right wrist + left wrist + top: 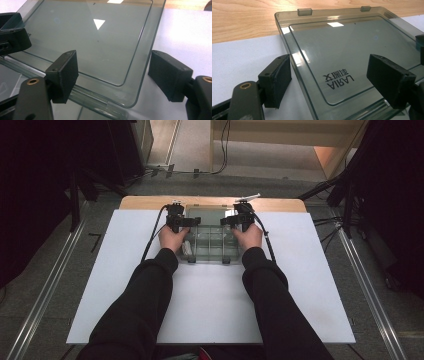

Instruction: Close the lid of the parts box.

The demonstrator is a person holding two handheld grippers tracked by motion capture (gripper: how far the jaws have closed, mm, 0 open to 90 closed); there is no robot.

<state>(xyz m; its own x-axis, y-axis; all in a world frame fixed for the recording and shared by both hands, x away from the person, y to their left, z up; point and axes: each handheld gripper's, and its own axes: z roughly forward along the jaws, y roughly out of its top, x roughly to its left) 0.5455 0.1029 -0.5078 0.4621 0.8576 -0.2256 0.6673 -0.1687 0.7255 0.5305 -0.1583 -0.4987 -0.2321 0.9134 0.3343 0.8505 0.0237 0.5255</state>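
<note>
A clear compartment box (210, 245) sits on the white board (300, 285) covering the desk (145, 202), toward its far edge, with its tinted lid (352, 57) swung fully back and lying flat beyond the box. The left tool (337, 80) hangs over the lid's left corner near the hinge, jaws spread wide, one on each side of the lid's edge, gripping nothing. The right tool (117, 75) mirrors it at the lid's right corner, jaws likewise wide apart and empty, straddling the rim
</note>
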